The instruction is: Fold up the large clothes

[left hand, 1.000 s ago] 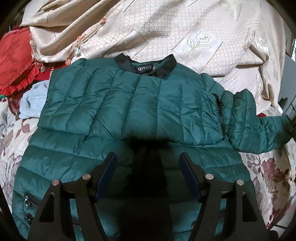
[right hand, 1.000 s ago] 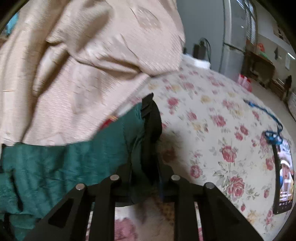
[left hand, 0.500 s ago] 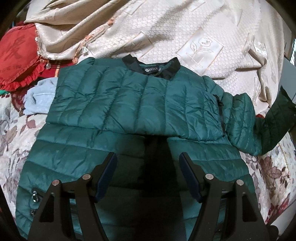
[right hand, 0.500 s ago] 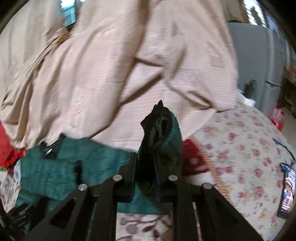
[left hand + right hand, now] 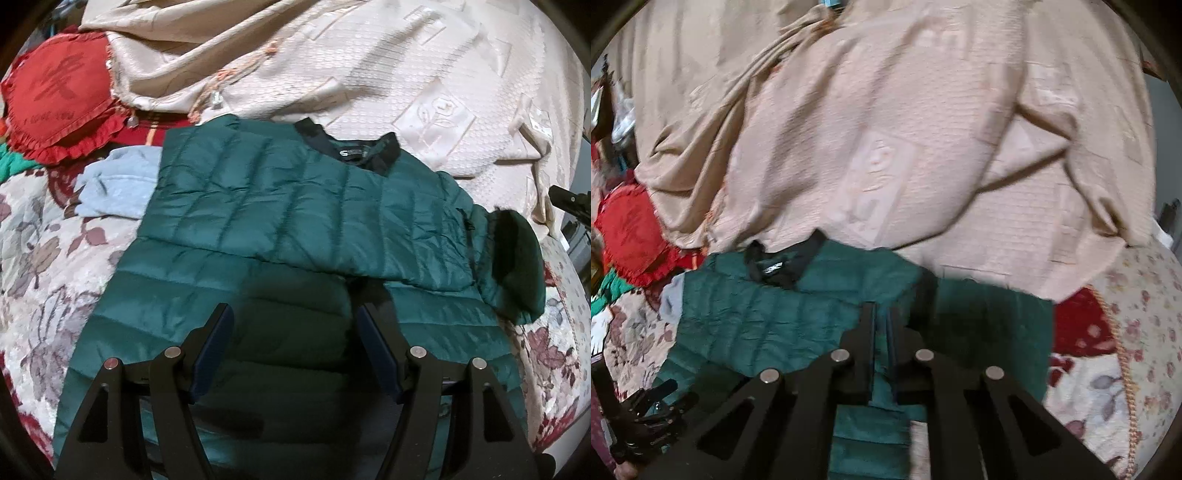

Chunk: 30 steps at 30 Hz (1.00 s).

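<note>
On the flowered bed lies a green quilted jacket (image 5: 295,206), black collar away from the camera, one side folded across. Left gripper (image 5: 295,343) hovers wide open above it; right gripper (image 5: 881,314) is clenched, seemingly pinching the jacket's sleeve.

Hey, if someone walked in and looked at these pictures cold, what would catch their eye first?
Probably the green puffer jacket, spread across the middle of the floral bedspread with its black collar toward the heaped beige blanket. Next, the red frilled cushion at the upper left, bright against the pale fabrics. In the foreground the left tool hangs open above the jacket's lower half.
</note>
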{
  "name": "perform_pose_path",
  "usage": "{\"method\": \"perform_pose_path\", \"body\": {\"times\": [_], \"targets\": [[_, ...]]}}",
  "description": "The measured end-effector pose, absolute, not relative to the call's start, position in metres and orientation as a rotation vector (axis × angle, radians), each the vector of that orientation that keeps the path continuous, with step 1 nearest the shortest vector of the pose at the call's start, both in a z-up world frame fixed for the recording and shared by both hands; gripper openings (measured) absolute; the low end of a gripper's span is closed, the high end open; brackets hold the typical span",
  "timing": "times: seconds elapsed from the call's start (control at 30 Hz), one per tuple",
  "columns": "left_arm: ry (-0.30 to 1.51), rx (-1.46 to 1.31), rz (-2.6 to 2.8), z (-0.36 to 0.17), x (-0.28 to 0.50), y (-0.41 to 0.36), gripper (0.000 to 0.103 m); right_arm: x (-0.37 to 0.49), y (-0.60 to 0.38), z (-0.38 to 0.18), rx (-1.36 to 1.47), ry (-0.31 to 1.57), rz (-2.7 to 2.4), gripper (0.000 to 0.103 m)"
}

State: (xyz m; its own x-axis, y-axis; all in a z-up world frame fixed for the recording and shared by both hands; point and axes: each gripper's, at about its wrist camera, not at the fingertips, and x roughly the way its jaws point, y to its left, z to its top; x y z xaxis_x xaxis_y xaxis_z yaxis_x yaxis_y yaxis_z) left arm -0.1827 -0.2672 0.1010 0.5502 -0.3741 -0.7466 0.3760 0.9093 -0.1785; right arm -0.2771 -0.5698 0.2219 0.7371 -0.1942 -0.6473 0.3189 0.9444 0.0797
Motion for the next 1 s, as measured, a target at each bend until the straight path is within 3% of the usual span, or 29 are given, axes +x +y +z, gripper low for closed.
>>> {"method": "perform_pose_path", "body": {"times": [0.23, 0.3, 0.33, 0.37, 0.43, 0.63, 0.77, 0.93, 1.0], "targets": [[0.886, -0.01, -0.415, 0.099, -0.177, -0.246, 0.053, -0.253, -0.548, 0.215, 0.179, 0.716, -0.25, 0.006], [0.889, -0.022, -0.41, 0.098, -0.175, -0.242, 0.053, -0.258, -0.558, 0.214, 0.222, 0.713, -0.251, 0.011], [0.895, -0.033, -0.41, 0.096, -0.174, -0.241, 0.053, -0.261, -0.563, 0.213, 0.237, 0.718, -0.258, 0.023], [0.9, -0.039, -0.41, 0.095, -0.173, -0.24, 0.053, -0.264, -0.568, 0.212, 0.246, 0.724, -0.275, 0.044], [0.907, -0.045, -0.411, 0.092, -0.173, -0.241, 0.053, -0.275, -0.583, 0.209, 0.267, 0.735, -0.325, 0.065], [0.916, -0.018, -0.429, 0.086, -0.178, -0.25, 0.053, -0.295, -0.615, 0.183, 0.315, 0.799, -0.408, 0.067], [0.935, -0.022, -0.425, 0.083, -0.176, -0.253, 0.053, -0.296, -0.619, 0.154, 0.334, 0.865, -0.403, 0.085], [0.93, -0.001, -0.424, 0.083, -0.179, -0.254, 0.053, -0.278, -0.621, 0.104, 0.308, 0.943, -0.492, 0.085], [0.926, 0.002, -0.421, 0.084, -0.178, -0.251, 0.053, -0.276, -0.63, 0.092, 0.338, 0.937, -0.529, 0.075]]}}
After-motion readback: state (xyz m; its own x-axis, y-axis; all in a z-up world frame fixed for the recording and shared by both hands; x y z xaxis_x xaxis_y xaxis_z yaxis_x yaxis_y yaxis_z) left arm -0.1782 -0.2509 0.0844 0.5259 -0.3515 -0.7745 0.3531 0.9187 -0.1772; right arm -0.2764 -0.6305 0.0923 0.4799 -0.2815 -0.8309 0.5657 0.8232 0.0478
